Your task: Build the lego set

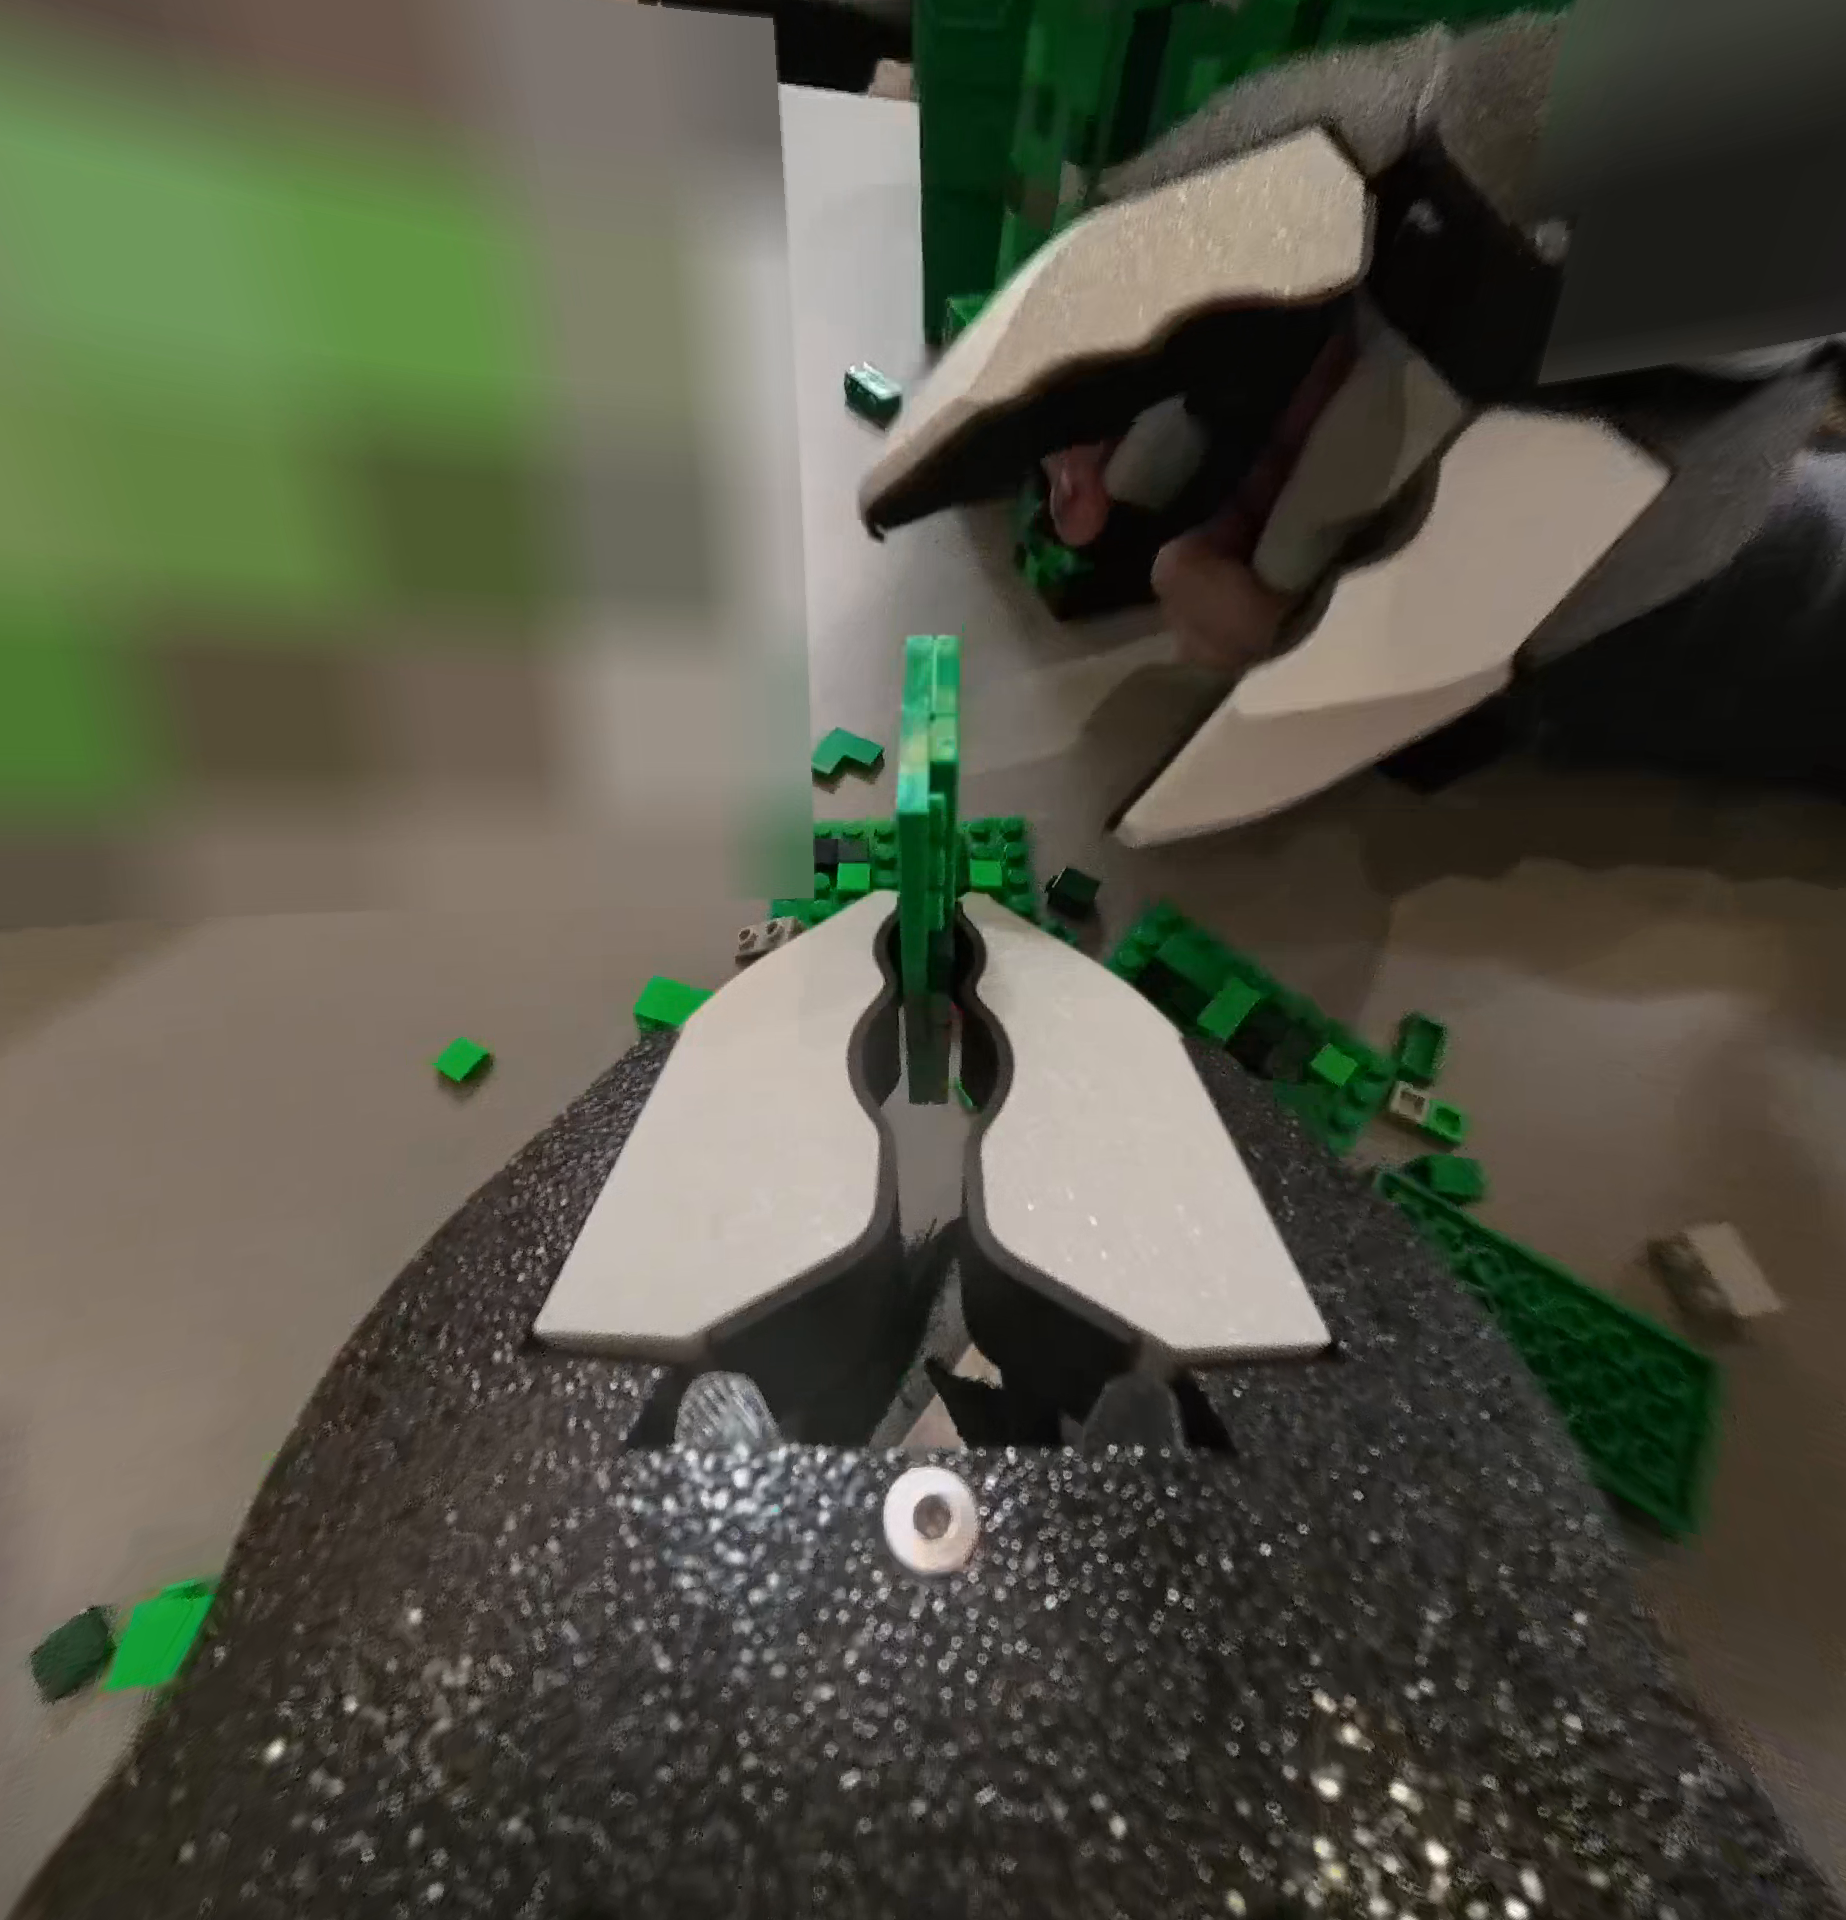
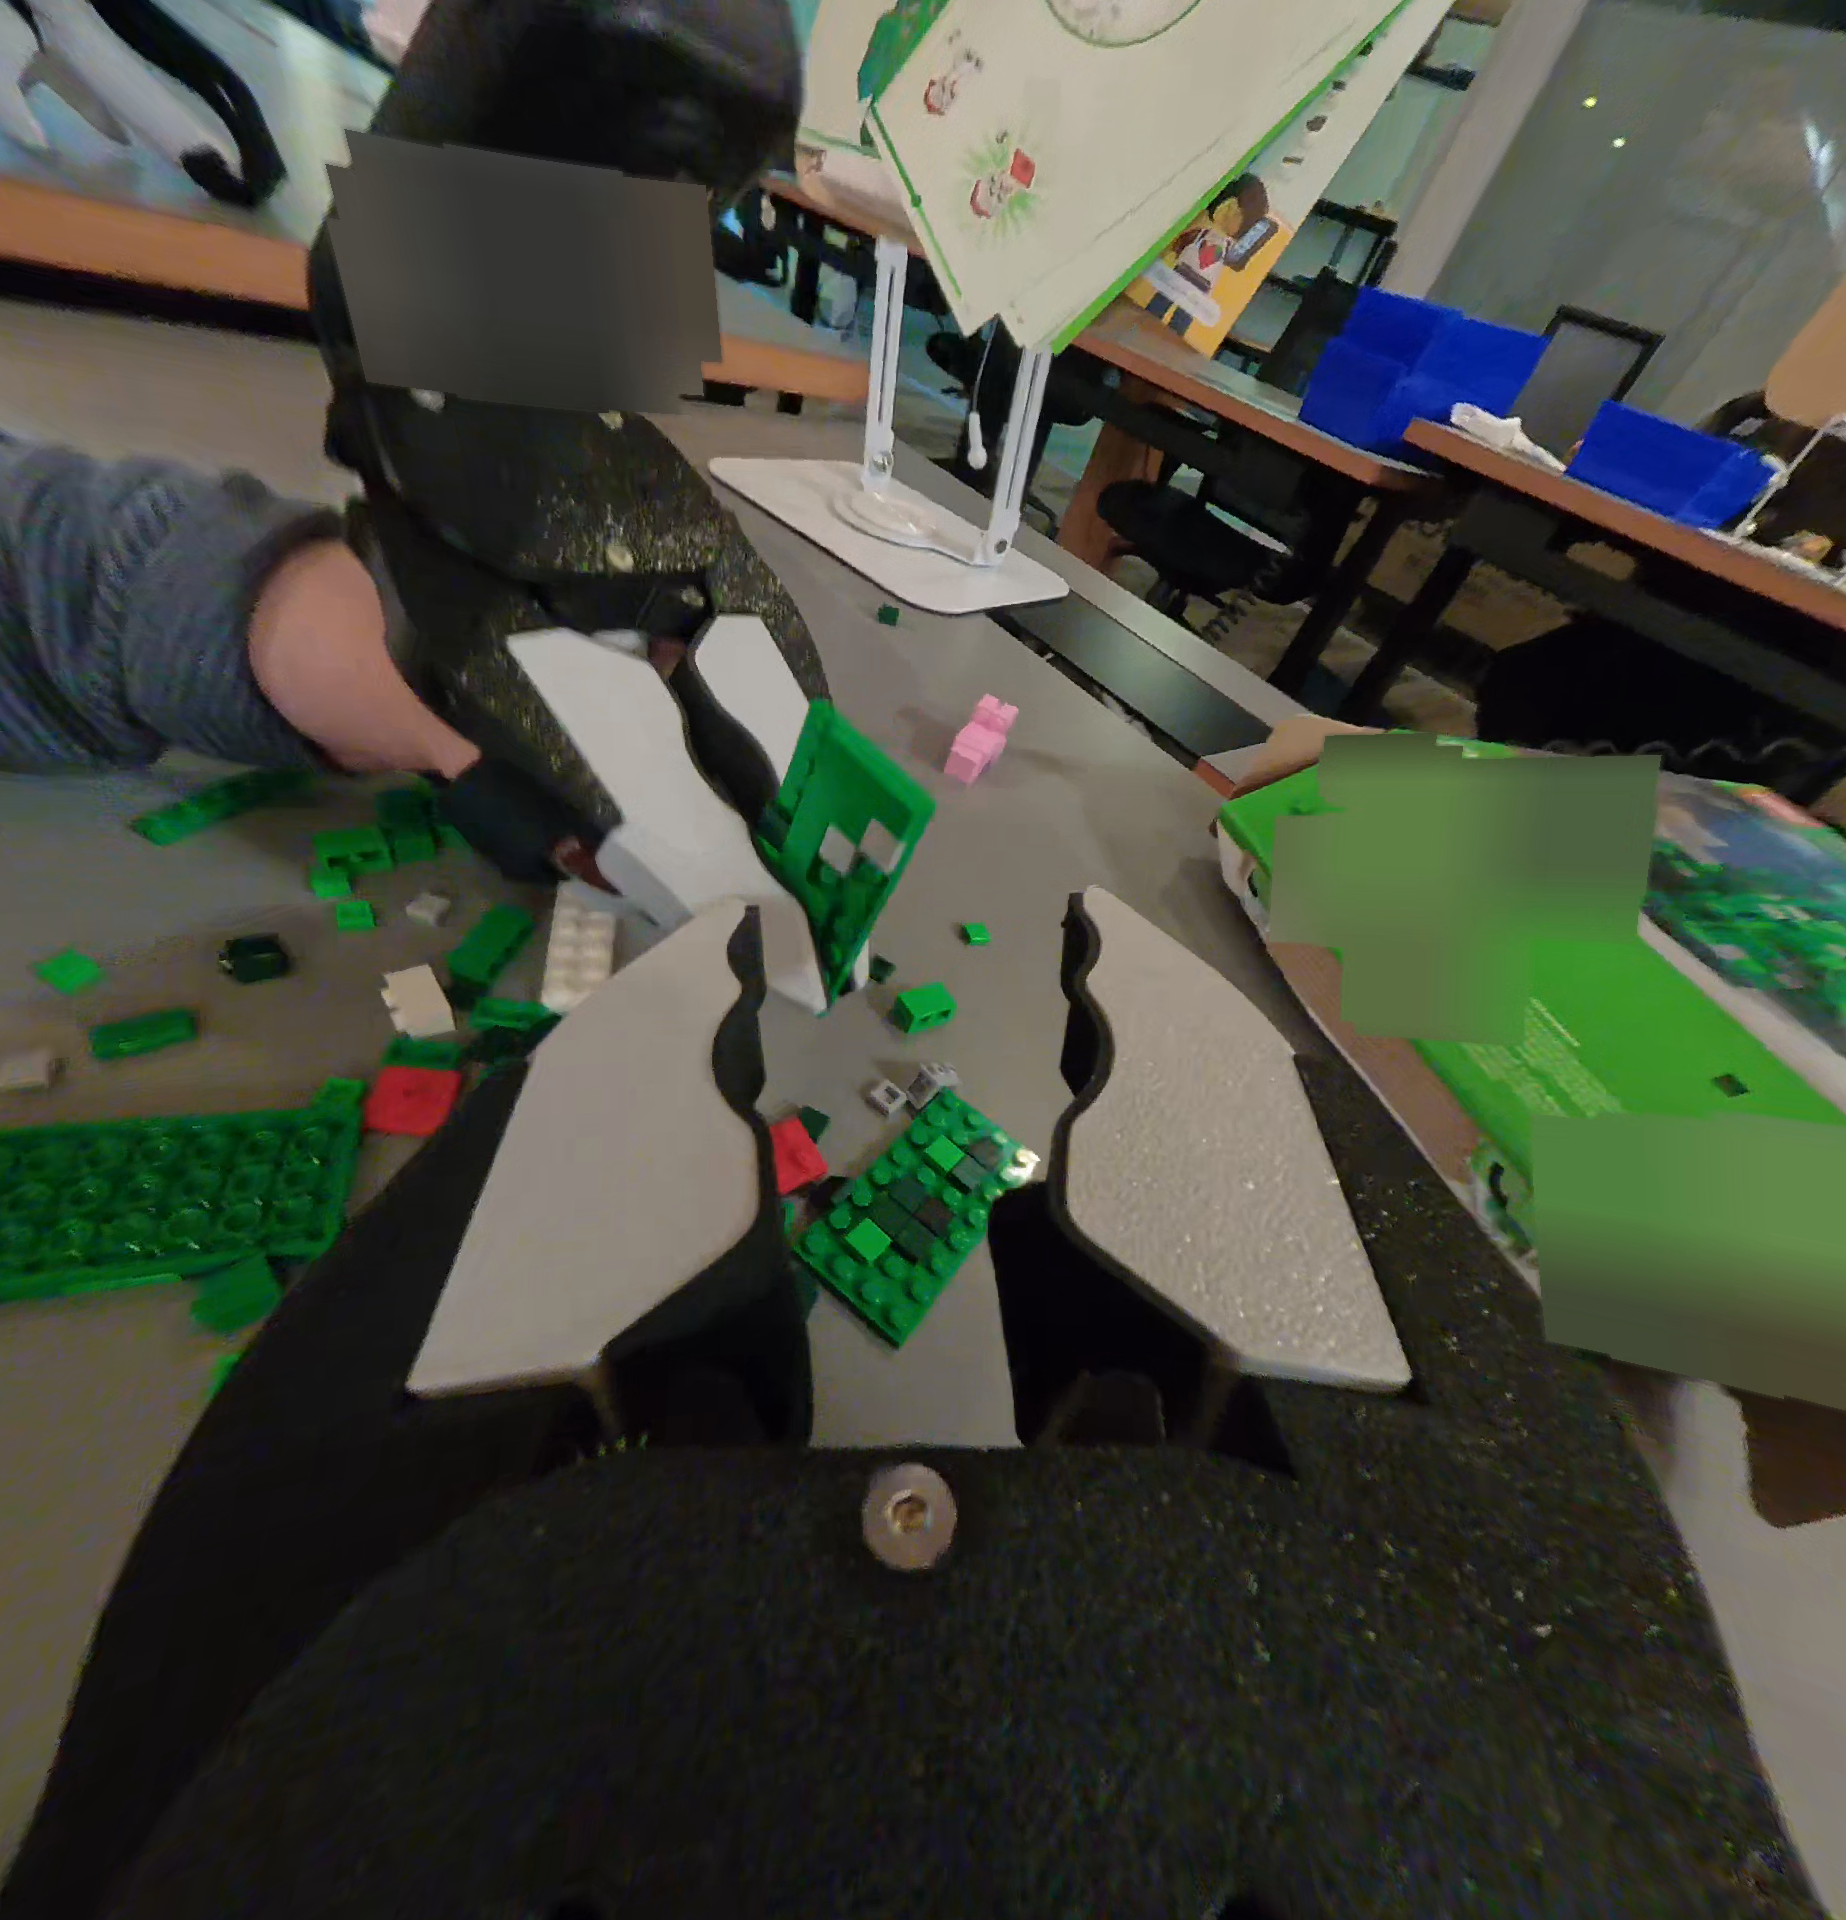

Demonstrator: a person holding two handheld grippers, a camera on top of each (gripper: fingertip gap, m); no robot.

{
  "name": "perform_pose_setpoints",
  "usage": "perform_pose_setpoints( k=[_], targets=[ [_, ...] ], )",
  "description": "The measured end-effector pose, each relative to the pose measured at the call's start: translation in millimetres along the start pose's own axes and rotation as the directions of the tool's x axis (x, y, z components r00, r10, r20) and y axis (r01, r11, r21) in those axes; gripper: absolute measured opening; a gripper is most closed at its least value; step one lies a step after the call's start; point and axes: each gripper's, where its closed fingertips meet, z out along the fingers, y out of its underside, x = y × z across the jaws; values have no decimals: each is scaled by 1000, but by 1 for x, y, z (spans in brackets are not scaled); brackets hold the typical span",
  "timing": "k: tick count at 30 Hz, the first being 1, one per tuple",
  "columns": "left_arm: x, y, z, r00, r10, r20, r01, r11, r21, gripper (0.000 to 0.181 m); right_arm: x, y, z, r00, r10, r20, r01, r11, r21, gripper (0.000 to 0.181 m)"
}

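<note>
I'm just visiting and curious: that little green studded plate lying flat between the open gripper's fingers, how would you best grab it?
Probably by its two long edges, coming straight down from above. The small green plate lies flat on the table, so only its thin sides offer purchase. The open right gripper would need turning to line up with its slanted pose.

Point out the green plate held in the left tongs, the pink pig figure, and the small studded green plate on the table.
green plate (image 2: 846, 821): right wrist view, on its flat underside.
pink pig figure (image 2: 979, 740): right wrist view, on its body.
small studded green plate (image 2: 903, 1216): right wrist view, on its studded top.
</note>
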Motion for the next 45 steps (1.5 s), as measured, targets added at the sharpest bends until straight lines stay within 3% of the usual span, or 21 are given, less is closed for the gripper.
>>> perform_pose_setpoints(
  k=[3, 6, 8, 10, 12, 15, 19, 21, 24, 26, 29, 31, 33, 36, 40, 45],
  targets=[
    [7, 7, 6, 994, 110, 9, -109, 992, -71, 6, -2, -7, -2, 994, 94, 52, -96, 995, 38, 53],
    [21, 13, 11, 975, 216, -43, -220, 967, -132, 6, -19, -4, -2, 975, 129, 183, -131, 991, 1, 39],
    [33, 12, 13, 967, 233, -106, -244, 963, -114, 6, -31, 3, -1, 953, 146, 264, -137, 989, -53, 30],
    [31, 10, 13, 968, 236, -91, -244, 966, -87, 6, -36, 1, -1, 940, 168, 296, -162, 986, -44, 11],
    [18, 1, 11, 972, 236, 6, -235, 971, -36, 19, -28, -4, 2, 946, 215, 241, -217, 976, -21, 7],
    [-7, -18, 2, 928, 275, 251, -291, 956, 28, 57, -8, -14, 1, 911, 372, 177, -388, 919, 65, 6],
    [-14, -29, -3, 756, 461, 465, -487, 871, -73, 59, 5, -19, 0, 775, 599, 201, -628, 765, 143, 6],
    [-12, -31, -2, 670, 542, 507, -552, 820, -148, 49, 5, -23, 0, 745, 628, 226, -665, 726, 175, 6],
    [-19, -29, -2, 574, 593, 564, -566, 786, -250, 50, 5, -29, -1, 711, 658, 247, -702, 678, 217, 6],
    [-19, -31, -4, 569, 582, 581, -566, 790, -237, 45, 4, -30, -1, 699, 665, 262, -714, 663, 223, 6],
    [-15, -32, -4, 646, 549, 530, -547, 818, -180, 42, 4, -30, -2, 692, 664, 283, -720, 662, 208, 6],
    [-16, -26, -3, 670, 571, 475, -542, 813, -214, 42, 4, -26, -2, 749, 615, 248, -658, 733, 170, 10],
    [-17, -11, -1, 709, 598, 373, -535, 801, -268, 42, 7, -18, -4, 845, 506, 174, -527, 843, 105, 28],
    [-13, 15, 3, 782, 593, 193, -516, 789, -335, 42, 3, -2, -8, 971, 225, 83, -221, 974, -54, 53],
    [1, 33, 0, 834, 551, 18, -505, 778, -373, 42, -26, 24, -6, 982, -129, 136, 160, 955, -251, 62],
    [15, 38, -8, 813, 573, -102, -562, 727, -394, 42, -48, 33, -1, 935, -282, 214, 333, 906, -261, 64]
  ],
)
